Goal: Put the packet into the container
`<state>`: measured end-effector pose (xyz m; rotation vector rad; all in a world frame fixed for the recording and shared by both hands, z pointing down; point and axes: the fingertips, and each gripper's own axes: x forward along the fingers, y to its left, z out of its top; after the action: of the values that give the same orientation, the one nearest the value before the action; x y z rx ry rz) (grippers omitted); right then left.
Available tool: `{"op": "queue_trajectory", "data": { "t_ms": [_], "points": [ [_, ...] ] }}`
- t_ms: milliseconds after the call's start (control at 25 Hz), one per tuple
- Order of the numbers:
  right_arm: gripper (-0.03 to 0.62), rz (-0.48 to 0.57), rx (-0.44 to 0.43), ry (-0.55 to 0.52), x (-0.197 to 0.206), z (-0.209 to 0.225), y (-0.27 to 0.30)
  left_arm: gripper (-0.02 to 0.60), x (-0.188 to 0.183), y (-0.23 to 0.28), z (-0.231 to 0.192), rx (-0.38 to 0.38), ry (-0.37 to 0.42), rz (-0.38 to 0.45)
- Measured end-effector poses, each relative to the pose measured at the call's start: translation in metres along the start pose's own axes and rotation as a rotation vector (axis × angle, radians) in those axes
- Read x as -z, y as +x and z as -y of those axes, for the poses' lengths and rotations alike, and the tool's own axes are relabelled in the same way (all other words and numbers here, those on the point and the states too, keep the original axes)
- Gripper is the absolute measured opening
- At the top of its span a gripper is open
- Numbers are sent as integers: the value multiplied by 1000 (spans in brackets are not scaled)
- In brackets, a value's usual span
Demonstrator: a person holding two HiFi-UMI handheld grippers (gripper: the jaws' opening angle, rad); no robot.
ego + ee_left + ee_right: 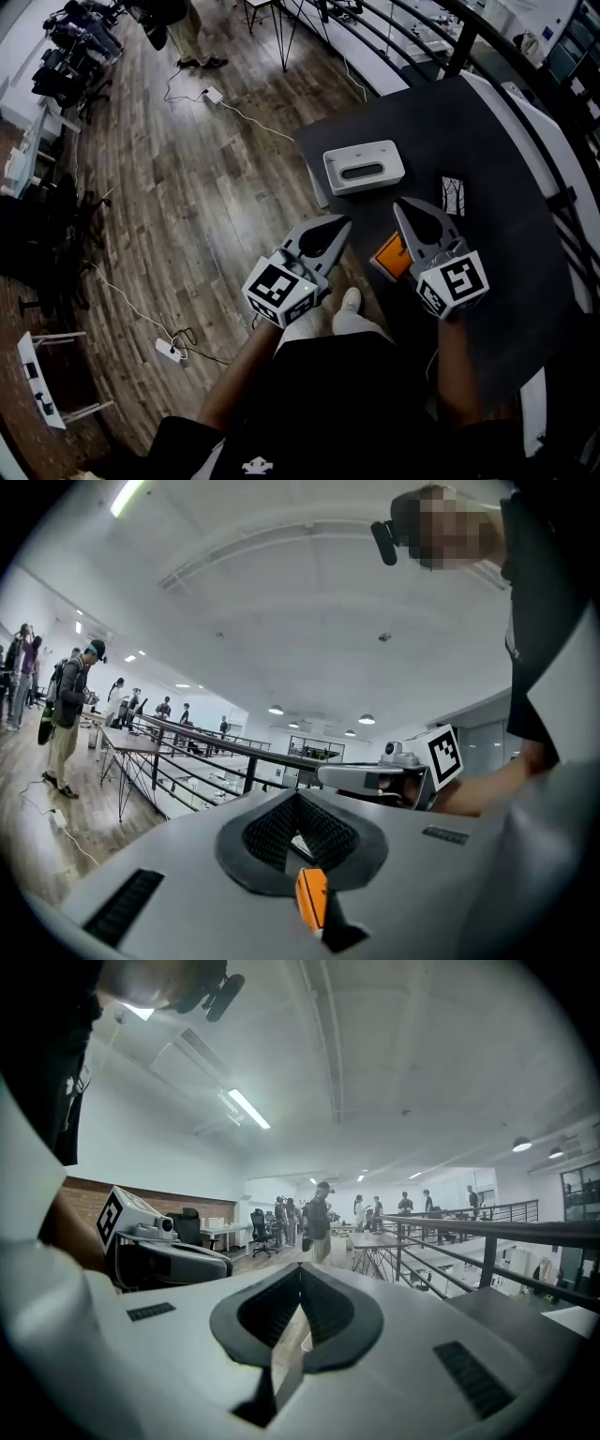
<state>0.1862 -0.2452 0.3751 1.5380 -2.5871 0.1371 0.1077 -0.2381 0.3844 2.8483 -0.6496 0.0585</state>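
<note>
A white rectangular container (364, 169) with a dark slot in its top sits on the dark table (497, 281). To its right lies a small black-and-white packet (453, 195). A flat orange packet (390, 255) lies near the table's front-left edge, partly under my right gripper (399, 203). That gripper is shut and empty, its tip between the container and the orange packet. My left gripper (345, 222) is also shut and empty, hovering at the table's left edge just short of the container. In the gripper views each pair of jaws (298, 799) (301, 1269) meets, with nothing held.
Wooden floor (187, 206) lies left of the table, with cables and a power strip (169, 350). A person's shoe (349, 300) shows below the grippers. A metal railing (525, 84) runs behind the table. People stand far off (192, 37).
</note>
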Motion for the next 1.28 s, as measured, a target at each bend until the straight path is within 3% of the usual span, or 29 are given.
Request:
{"op": "queue_trajectory", "data": {
  "t_ms": [440,720,1080,1280],
  "points": [
    [5,-8,-28,45,17,19,2,6,12,14,0,-22,1,-57],
    [5,-33,-12,53,29,22,8,6,14,14,-12,-6,-21,-27],
    [5,-147,-11,-29,42,26,10,6,20,30,-19,42,43,-46],
    [5,-257,5,-70,68,32,10,6,40,39,-20,84,37,-81]
  ]
}}
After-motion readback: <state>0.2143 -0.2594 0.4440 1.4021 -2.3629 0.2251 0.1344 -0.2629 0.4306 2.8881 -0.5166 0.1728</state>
